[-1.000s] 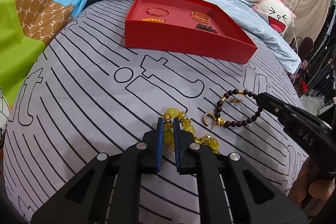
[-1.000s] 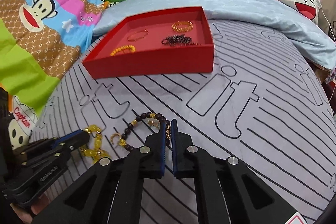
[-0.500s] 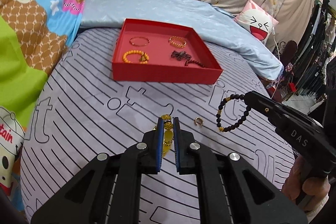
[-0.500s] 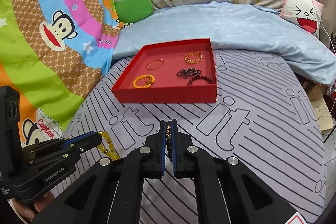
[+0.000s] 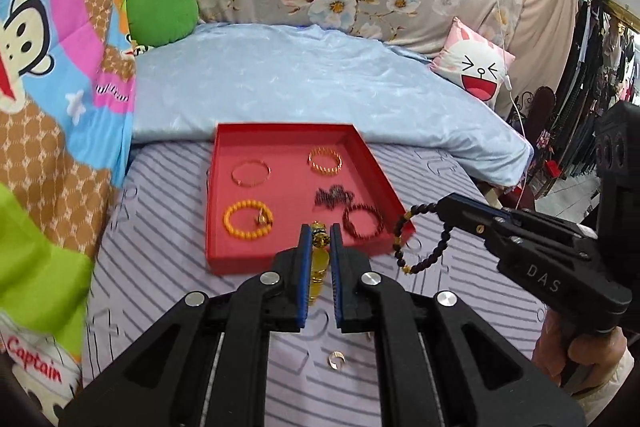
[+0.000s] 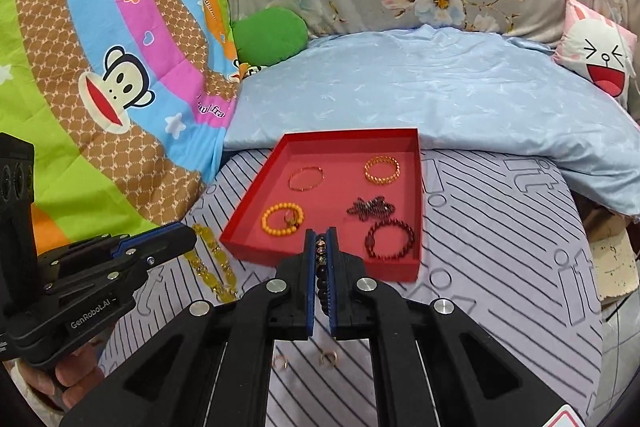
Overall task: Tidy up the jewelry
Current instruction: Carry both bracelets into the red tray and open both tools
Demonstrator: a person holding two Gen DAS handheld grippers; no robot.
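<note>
My left gripper (image 5: 319,231) is shut on a yellow bead bracelet (image 5: 318,269), which hangs above the striped sheet in front of the red tray (image 5: 248,263). In the right wrist view the same yellow beads (image 6: 212,267) dangle from the left gripper (image 6: 191,235). My right gripper (image 6: 321,233) is shut on a dark bead bracelet (image 6: 321,281). From the left wrist view that dark bracelet (image 5: 400,239) hangs from the right gripper (image 5: 440,205) by the tray's near right corner. The tray holds several bracelets, among them an orange bead bracelet (image 5: 248,219) and a dark red bracelet (image 5: 362,223).
Small gold rings (image 6: 328,358) (image 6: 281,361) lie on the sheet below the grippers. A folded blue quilt (image 5: 304,83) lies behind the tray, with a green cushion (image 5: 162,13) and a bunny pillow (image 5: 478,69) beyond. A monkey-print blanket (image 6: 100,87) borders the left; the bed drops off at the right.
Both grippers have risen off the sheet, lifting the yellow and the dark bracelets, and have come closer to the red tray. The rings stay on the sheet.
</note>
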